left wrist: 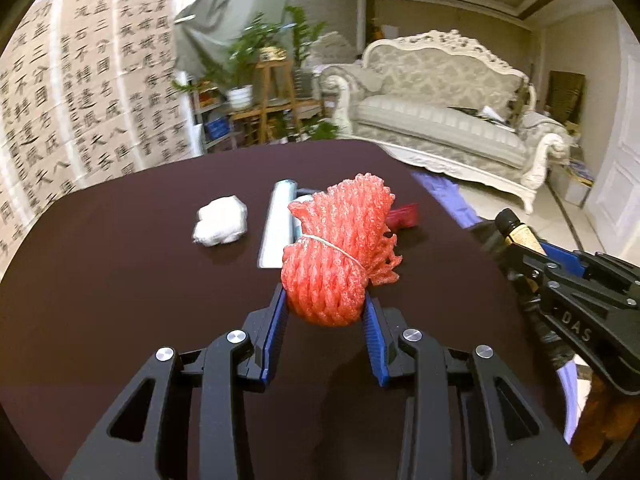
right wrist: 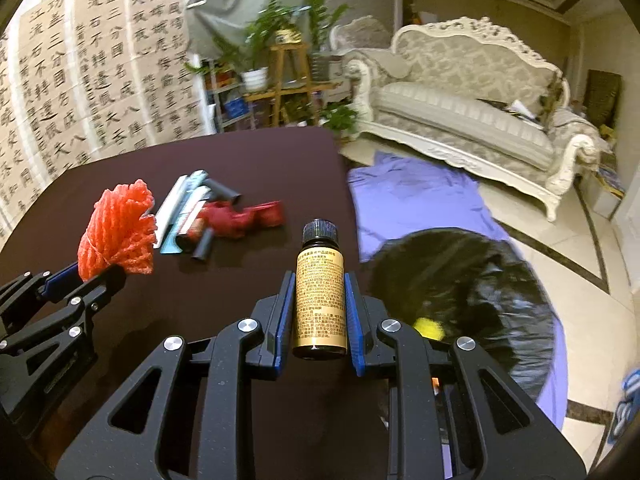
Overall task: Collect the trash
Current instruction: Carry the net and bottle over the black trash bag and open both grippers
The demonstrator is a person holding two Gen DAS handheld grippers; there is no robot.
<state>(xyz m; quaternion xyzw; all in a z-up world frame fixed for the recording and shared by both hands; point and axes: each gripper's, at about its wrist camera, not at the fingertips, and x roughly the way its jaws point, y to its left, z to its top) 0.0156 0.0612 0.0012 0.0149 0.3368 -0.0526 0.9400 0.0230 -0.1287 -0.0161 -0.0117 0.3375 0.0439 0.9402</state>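
Observation:
My left gripper (left wrist: 325,305) is shut on a bundle of red foam netting (left wrist: 340,248), tied with a thin band and lifted above the dark table (left wrist: 120,280). From the right wrist view the same netting (right wrist: 116,232) sticks out of the left gripper (right wrist: 94,274) at the left. My right gripper (right wrist: 320,280) is shut on a small dark bottle with a gold label (right wrist: 320,296) and a black cap. A black trash bag (right wrist: 460,292) stands open on the floor just right of the table, with something yellow (right wrist: 429,328) inside.
On the table lie a crumpled white tissue (left wrist: 220,221), a pale blue and white packet (left wrist: 278,224), red wrappers (right wrist: 244,214) and dark tubes (right wrist: 204,246). A purple cloth (right wrist: 416,200) covers the floor under the bag. An ornate sofa (right wrist: 472,120) and plant shelves (right wrist: 280,80) stand behind.

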